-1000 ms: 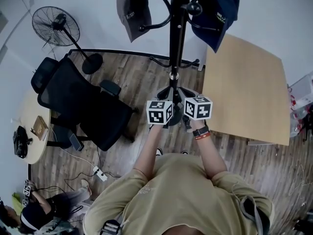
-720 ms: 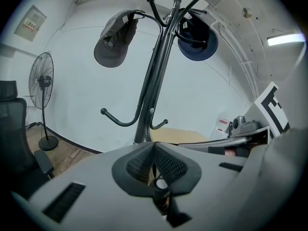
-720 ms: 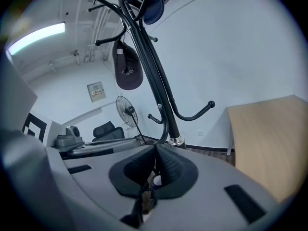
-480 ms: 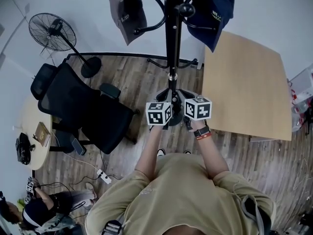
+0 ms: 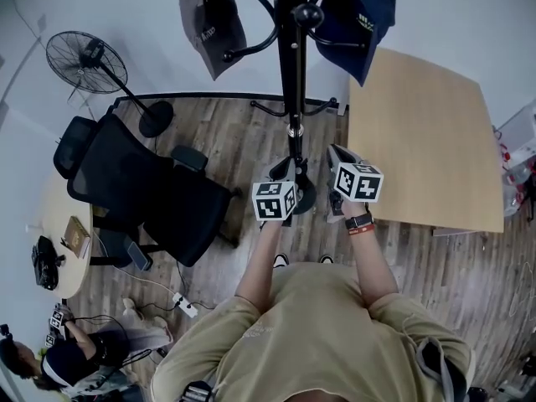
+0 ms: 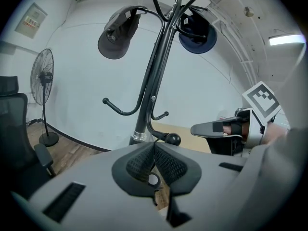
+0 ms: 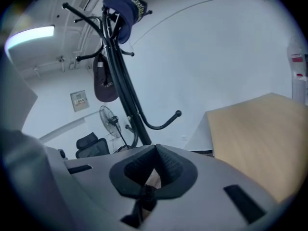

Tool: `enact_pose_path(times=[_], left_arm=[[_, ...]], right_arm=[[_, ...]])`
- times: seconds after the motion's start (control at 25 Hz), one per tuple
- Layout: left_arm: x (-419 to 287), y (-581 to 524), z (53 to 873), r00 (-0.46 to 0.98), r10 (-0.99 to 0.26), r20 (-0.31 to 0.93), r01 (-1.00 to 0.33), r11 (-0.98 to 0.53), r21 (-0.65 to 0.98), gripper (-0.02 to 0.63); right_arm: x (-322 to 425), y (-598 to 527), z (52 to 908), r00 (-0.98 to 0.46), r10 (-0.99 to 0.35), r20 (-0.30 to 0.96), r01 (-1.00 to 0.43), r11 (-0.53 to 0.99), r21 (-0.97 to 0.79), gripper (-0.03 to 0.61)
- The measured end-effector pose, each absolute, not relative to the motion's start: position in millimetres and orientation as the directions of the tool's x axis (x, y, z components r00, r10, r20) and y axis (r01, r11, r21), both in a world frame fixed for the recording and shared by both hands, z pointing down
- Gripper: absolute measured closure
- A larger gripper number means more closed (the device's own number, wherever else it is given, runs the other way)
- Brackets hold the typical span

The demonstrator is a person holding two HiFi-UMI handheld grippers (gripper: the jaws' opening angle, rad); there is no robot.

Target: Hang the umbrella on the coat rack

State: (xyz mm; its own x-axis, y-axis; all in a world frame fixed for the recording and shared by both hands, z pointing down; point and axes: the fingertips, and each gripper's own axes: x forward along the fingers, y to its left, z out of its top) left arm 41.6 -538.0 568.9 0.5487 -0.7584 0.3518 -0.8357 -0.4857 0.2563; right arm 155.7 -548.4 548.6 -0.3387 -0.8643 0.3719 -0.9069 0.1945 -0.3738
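coat rack [image 5: 288, 74] is seen upright on the wood floor [image 5: 251, 132], long axis vertical, with the pole run from the top edge of the head view down to its base between the two grippers. left gripper [image 6: 154, 150] is held with pads pressed together and nothing between them; right gripper [image 7: 155, 155] is closed the same way. umbrella is not made out in any view. grey cap [image 5: 209, 19] and navy cap [image 5: 356, 15] are hung on upper hooks. rack base is shown only in the head view; the right gripper is caught side-on in the left gripper view, while the left one is not shown in the right gripper view
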Motion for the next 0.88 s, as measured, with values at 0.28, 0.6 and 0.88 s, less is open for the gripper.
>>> enact_pose_path(times=[0.28, 0.6, 0.88], left_arm=[[55.1, -533.1, 579.1, 0.595, -0.72, 0.357, -0.804, -0.528, 0.274, 0.589], [46.9, -522.1, 574.7, 0.584, -0.734, 0.346, -0.811, -0.517, 0.273, 0.589], [33.0, -511.2, 557.3, 0.568, -0.764, 0.304, -0.821, -0.502, 0.272, 0.589]], right_arm=[[168.9, -527.8, 573.2, -0.327, -0.85, 0.413, -0.901, 0.149, -0.407, 0.563], [126.1, -511.9, 578.8, -0.409, -0.807, 0.427, -0.888, 0.244, -0.39, 0.563], [103.1, -504.0, 563.2, -0.447, -0.804, 0.392, -0.881, 0.318, -0.351, 0.563]])
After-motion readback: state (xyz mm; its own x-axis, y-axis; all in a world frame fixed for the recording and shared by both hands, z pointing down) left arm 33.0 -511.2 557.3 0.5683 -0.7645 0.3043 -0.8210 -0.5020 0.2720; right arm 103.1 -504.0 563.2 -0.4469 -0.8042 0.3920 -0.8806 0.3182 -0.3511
